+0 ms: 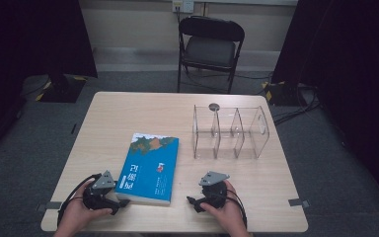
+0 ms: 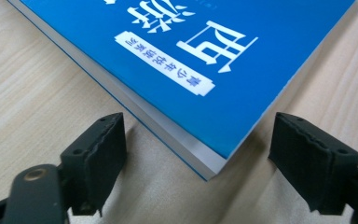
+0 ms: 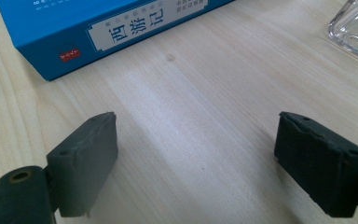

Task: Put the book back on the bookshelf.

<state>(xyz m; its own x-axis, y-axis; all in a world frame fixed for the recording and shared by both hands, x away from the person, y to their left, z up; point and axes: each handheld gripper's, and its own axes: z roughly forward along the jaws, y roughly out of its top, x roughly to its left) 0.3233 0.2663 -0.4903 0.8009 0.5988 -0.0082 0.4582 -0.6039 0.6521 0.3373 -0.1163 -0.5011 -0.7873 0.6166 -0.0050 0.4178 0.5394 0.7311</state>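
Note:
A blue paperback book (image 1: 150, 165) lies flat on the wooden table (image 1: 128, 108), left of centre. My left gripper (image 1: 120, 202) rests at the book's near left corner. In the left gripper view its jaws stand open on either side of that corner of the book (image 2: 191, 56), and the pads (image 2: 100, 144) are clear of it. My right gripper (image 1: 193, 201) rests on the table to the right of the book, angled toward it. It is open over bare wood (image 3: 196, 144), with the book's spine (image 3: 74, 23) ahead at the upper left.
A clear plastic divided organizer (image 1: 230, 132) stands at the table's back right, and its corner (image 3: 354, 28) shows in the right gripper view. Beyond the far edge is a black folding chair (image 1: 209, 44). Dark curtains hang on both sides.

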